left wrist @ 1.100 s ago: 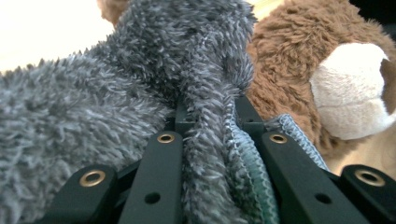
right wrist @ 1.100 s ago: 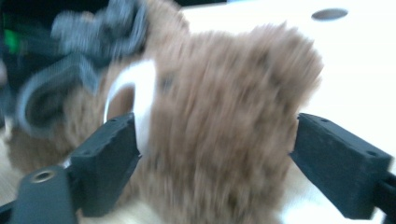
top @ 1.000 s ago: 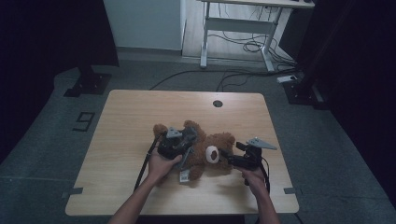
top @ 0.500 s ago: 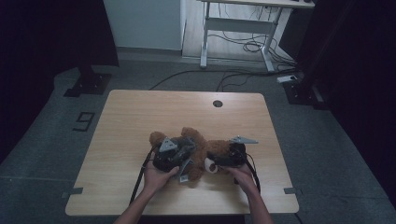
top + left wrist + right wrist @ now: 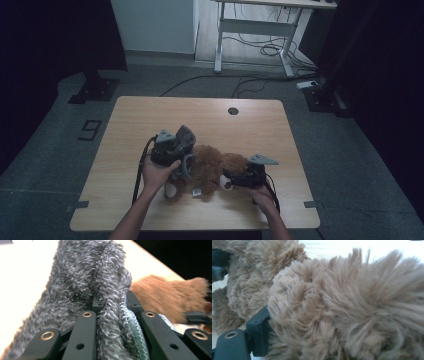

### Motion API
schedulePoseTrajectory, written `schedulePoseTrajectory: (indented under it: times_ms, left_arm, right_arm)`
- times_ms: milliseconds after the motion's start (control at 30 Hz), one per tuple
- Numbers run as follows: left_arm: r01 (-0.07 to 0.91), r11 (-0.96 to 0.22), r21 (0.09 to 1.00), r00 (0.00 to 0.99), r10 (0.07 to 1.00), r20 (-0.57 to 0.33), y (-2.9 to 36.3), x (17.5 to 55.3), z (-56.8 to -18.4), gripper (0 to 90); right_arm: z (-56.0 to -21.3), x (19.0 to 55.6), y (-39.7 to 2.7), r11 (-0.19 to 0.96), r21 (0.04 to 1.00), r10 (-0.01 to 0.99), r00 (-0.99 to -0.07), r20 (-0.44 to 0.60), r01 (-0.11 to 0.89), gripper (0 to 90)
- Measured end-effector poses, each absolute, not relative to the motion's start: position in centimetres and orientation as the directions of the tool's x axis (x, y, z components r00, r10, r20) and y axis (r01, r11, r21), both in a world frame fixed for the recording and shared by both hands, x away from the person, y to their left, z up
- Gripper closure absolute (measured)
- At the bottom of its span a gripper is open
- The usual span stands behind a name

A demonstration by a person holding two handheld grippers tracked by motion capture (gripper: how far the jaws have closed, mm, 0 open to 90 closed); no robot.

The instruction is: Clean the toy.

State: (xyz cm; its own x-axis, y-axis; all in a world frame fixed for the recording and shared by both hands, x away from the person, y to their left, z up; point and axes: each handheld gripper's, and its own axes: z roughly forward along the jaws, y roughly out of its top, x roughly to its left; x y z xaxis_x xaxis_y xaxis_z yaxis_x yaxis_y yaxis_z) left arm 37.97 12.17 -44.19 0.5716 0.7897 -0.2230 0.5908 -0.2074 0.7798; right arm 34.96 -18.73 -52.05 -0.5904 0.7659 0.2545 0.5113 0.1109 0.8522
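Left gripper [image 5: 181, 137], mid-frame, is clenched on the grey fleece garment [image 5: 82, 282]; the right gripper [image 5: 231, 179] grasps the teddy bear [image 5: 207, 167]: keep the bear steady, peel slowly

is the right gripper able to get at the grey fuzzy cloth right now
Probably not as things stand. The grey cloth is pinched in the left gripper, and the brown teddy bear lies between it and the right gripper, whose jaws are pressed into the bear's fur.

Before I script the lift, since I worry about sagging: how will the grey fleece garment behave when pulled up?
Probably floppy: the grey fleece garment folds and drapes around the left gripper. Likely light, with fuzzy pile that shouldn't slip. It may tug the teddy bear along.
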Motion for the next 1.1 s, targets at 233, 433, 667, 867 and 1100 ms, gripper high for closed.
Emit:
schedulePoseTrajectory:
  times_ms: [233,433,667,867,1100]
  left_arm:
    - [0.567,-0.322,0.758,0.688,0.690,-0.223,5.6,37.4,-44.8,74.7]
    - [0.538,-0.363,0.760,0.694,0.703,-0.155,4.9,36.5,-45.5,74.9]
    - [0.548,-0.286,0.786,0.638,0.750,-0.172,10.3,35.4,-45.7,75.2]
    - [0.585,-0.237,0.775,0.575,0.795,-0.191,14.2,35.3,-46.7,75.0]
    - [0.609,-0.182,0.772,0.528,0.819,-0.223,16.8,35.1,-47.3,75.0]
  right_arm:
    - [-52.1,34.7,-18.6,0.112,0.858,0.772,-0.588,0.243,0.501,12.5]
    - [-52.3,34.6,-18.8,0.104,0.861,0.771,-0.587,0.246,0.498,13.4]
    - [-52.2,34.3,-18.7,0.105,0.865,0.769,-0.592,0.243,0.491,12.8]
    - [-52.2,34.3,-18.7,0.104,0.867,0.769,-0.593,0.241,0.487,12.5]
    - [-52.2,34.2,-18.7,0.101,0.868,0.767,-0.594,0.243,0.487,12.2]
